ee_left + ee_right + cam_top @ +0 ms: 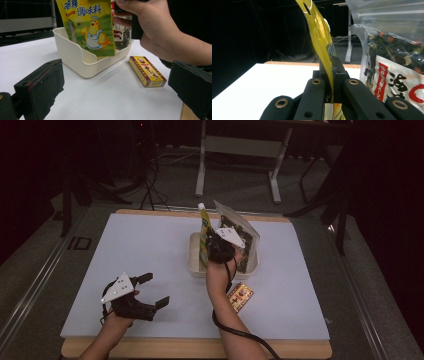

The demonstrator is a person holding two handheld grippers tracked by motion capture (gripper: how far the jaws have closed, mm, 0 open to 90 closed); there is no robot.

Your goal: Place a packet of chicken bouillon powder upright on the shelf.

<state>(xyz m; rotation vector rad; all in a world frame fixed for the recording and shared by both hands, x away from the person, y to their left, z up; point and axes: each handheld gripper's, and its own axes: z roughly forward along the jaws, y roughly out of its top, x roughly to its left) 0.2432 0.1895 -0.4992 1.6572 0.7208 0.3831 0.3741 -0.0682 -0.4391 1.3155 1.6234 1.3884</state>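
The right claw (pixel 331 75) is clamped on the yellow pouch (pixel 87 25), which hangs into the bin (pixel 75 58): light, floppy and slick, I judge, best pinched at its flat edge; the left claw (pixel 150 292) gapes empty.

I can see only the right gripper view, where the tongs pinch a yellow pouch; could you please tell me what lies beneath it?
Observer: The yellow pouch stands in a cream bin, beside a clear bag of dried vegetables.
Operator: Thank you. Is anything lying outside the bin?
Observer: Yes, a small yellow box lies flat on the white table, near the right forearm.
Operator: And where are the left tongs?
Observer: The left tongs are open above the table's near left part, holding nothing.
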